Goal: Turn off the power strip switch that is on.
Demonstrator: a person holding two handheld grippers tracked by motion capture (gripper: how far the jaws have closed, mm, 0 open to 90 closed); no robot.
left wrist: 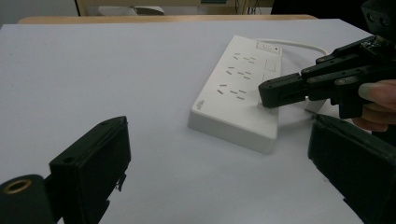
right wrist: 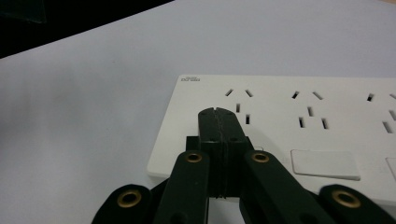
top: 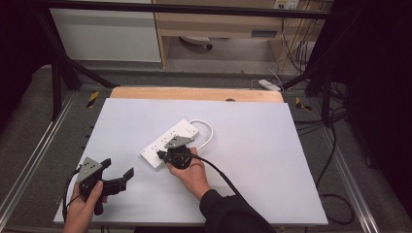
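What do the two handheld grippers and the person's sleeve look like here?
Both the left gripper and the right gripper are black with two jaws, brass-coloured pivot rings, a grey three-cornered top plate and a trailing black cable. The right arm wears a dark sleeve.

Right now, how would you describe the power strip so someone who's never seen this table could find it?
On the white table, look near the middle, just ahead of the right gripper. The power strip lies flat and slantwise there, a long white block with rows of socket slots and a white cable looping from its far end.
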